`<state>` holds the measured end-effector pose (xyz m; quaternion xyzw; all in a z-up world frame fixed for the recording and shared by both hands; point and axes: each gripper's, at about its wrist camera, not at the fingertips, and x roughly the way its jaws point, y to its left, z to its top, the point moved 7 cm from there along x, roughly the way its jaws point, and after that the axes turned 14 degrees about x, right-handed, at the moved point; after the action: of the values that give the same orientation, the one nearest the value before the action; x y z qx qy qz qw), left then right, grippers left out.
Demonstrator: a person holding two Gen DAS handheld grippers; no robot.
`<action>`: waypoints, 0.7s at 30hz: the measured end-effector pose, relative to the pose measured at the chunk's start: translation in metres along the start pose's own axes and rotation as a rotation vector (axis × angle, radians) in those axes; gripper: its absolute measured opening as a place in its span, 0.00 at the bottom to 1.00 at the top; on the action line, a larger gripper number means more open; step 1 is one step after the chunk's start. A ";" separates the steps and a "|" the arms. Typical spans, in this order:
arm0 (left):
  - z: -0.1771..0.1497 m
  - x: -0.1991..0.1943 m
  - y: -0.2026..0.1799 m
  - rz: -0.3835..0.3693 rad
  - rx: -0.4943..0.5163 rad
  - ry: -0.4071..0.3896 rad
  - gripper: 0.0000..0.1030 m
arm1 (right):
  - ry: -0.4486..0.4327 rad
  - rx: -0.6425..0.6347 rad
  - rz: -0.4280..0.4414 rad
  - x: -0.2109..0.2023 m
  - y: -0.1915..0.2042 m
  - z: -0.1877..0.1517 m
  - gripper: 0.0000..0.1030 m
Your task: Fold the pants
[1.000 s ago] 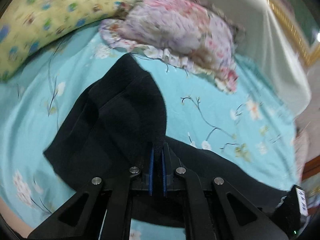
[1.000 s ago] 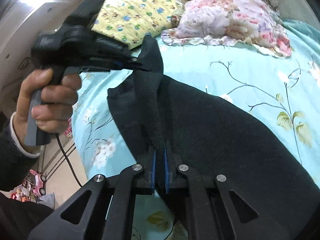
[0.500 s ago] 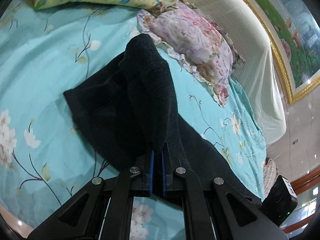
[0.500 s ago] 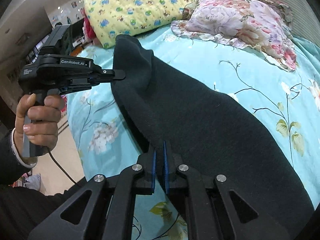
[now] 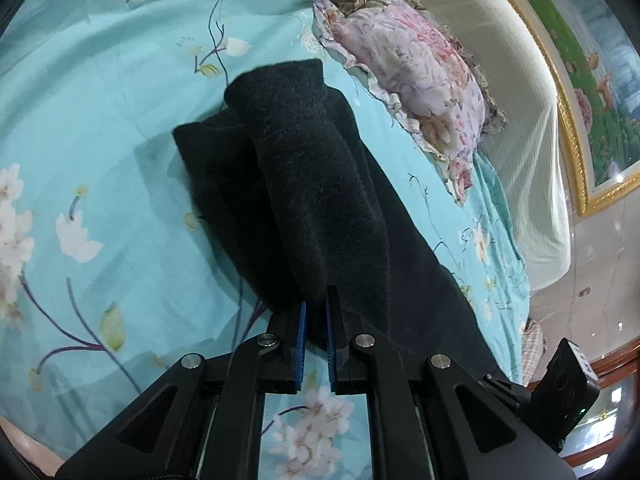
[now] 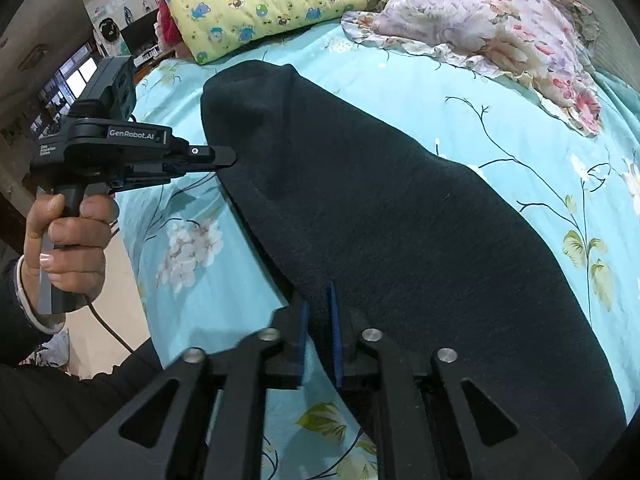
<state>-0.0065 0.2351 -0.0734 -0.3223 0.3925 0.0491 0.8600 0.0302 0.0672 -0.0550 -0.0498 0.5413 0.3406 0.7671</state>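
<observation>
Black fleece pants [image 6: 400,216] folded lengthwise across the turquoise floral bed [image 5: 100,120], left tool [image 5: 316,312] and right tool [image 6: 318,304] just easing apart, cloth edge loose between slightly parted blue pads, pillows near the headboard

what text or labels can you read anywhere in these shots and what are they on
"GenRobot.AI": white lettering on the side of the left tongs, seen from the right wrist view.
Small white print lower on that same housing: too small to read.
White sticker on the black device at the lower right of the left wrist view: blurred, unreadable.
Nothing legible on the pants or the yellow pillow.
</observation>
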 end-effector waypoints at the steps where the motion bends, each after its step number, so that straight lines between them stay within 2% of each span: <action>1: 0.000 -0.002 0.002 0.012 -0.004 -0.002 0.10 | 0.002 0.006 0.001 0.000 0.000 0.000 0.22; 3: 0.000 -0.007 0.006 0.027 -0.010 -0.006 0.12 | -0.003 0.017 -0.004 -0.001 0.000 0.000 0.43; 4: 0.000 -0.010 0.008 0.042 -0.006 -0.008 0.14 | -0.006 0.021 -0.002 -0.002 0.000 -0.001 0.47; 8: 0.001 -0.021 0.013 0.085 0.007 -0.017 0.31 | -0.028 0.037 0.030 -0.009 0.005 0.001 0.48; 9: 0.001 -0.024 0.014 0.089 0.007 -0.020 0.32 | -0.035 0.041 0.034 -0.011 0.006 0.003 0.48; 11: 0.002 -0.029 0.017 0.089 0.001 -0.023 0.41 | -0.045 0.048 0.043 -0.015 0.007 0.005 0.48; 14: 0.003 -0.035 0.021 0.090 -0.008 -0.030 0.47 | -0.062 0.070 0.056 -0.020 0.007 0.009 0.48; 16: 0.004 -0.037 0.021 0.081 -0.012 -0.030 0.58 | -0.072 0.088 0.067 -0.023 0.006 0.012 0.48; 21: 0.009 -0.039 0.023 0.089 -0.016 -0.026 0.63 | -0.097 0.134 0.083 -0.030 0.001 0.020 0.48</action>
<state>-0.0358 0.2654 -0.0534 -0.3106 0.3950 0.0946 0.8594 0.0402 0.0628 -0.0210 0.0406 0.5267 0.3370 0.7794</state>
